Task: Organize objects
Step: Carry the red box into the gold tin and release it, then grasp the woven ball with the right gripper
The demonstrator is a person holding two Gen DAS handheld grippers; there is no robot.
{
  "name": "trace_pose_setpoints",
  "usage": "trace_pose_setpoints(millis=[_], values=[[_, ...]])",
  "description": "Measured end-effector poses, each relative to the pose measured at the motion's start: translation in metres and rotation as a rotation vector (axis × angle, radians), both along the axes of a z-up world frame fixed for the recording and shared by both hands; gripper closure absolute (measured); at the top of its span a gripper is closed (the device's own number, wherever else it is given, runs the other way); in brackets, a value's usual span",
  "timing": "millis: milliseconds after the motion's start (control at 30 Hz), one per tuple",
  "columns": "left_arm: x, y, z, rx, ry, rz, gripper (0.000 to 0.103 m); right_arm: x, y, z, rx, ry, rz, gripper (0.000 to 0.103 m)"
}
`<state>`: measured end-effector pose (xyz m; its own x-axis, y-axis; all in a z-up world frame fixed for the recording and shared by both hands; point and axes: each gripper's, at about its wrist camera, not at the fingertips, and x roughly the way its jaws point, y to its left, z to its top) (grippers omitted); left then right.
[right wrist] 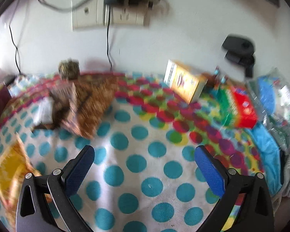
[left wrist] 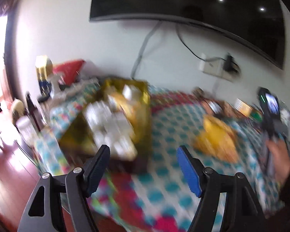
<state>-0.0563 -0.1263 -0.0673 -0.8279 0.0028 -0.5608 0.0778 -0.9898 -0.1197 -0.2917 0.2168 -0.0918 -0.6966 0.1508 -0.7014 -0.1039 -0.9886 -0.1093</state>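
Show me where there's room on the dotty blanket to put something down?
The biggest free patch is the white, teal-dotted stretch right under the right claw, between the yellow packet and the red-and-green box. A smaller gap lies between the gold box and that packet. The far right edge, by the plastic bags, is crowded.

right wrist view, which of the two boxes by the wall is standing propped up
The yellow box, tilted up on its edge; the red and green box beside it lies flat on the dotted cloth.

Heavy motion blur both views, fisheye edge warp, blown-out daylight glare left
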Motion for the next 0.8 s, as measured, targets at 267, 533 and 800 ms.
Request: trace_pose_setpoints(millis=[267, 533, 800], values=[[0.011, 0.021, -0.022, 0.027, 0.002, -0.104, 0.029, -0.055, -0.065, 0.067, -0.056, 0.059, 0.055, 0.0], [0.007, -0.001, -0.028, 0.059, -0.032, -0.073, 0.029, -0.167, -0.13, 0.025, -0.011, -0.146, 0.048, 0.0], [-0.001, -0.006, -0.032, 0.063, -0.053, -0.091, 0.029, -0.213, -0.139, -0.009, -0.028, -0.214, -0.024, 0.016]])
